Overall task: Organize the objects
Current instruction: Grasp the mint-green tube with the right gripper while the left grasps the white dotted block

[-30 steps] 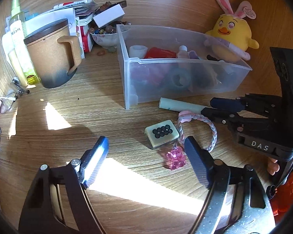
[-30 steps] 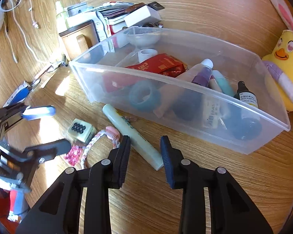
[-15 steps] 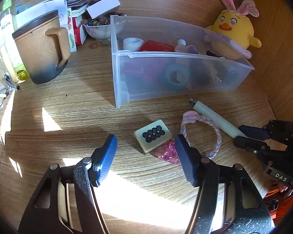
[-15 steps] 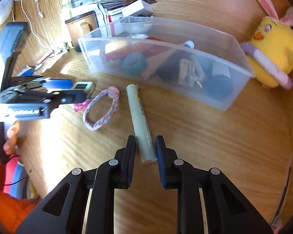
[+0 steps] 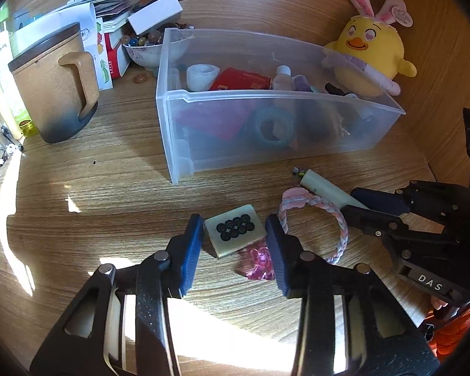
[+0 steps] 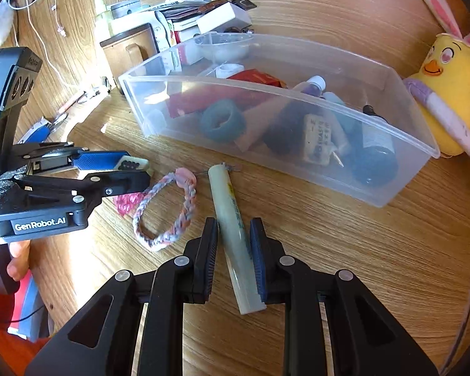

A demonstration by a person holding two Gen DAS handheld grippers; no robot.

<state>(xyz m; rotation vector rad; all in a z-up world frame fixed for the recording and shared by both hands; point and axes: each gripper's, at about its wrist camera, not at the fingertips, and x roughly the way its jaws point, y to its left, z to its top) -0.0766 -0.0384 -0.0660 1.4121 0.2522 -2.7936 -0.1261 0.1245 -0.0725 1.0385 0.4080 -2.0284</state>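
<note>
Only the right wrist view shows the right claw [image 6: 234, 244] straddling the tube [image 6: 232, 228].

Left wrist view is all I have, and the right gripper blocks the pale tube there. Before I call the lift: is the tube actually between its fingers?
Observer: Yes. In the right wrist view the right gripper straddles the pale tube, which lies flat on the table with its near end reaching back past the fingertips. The pads are close on both sides; I cannot tell if they press it.
Operator: Is the braided bracelet tangled with it? They look overlapped to me.
Observer: No. The braided bracelet lies beside the tube, with a strip of bare wood between them.
</note>
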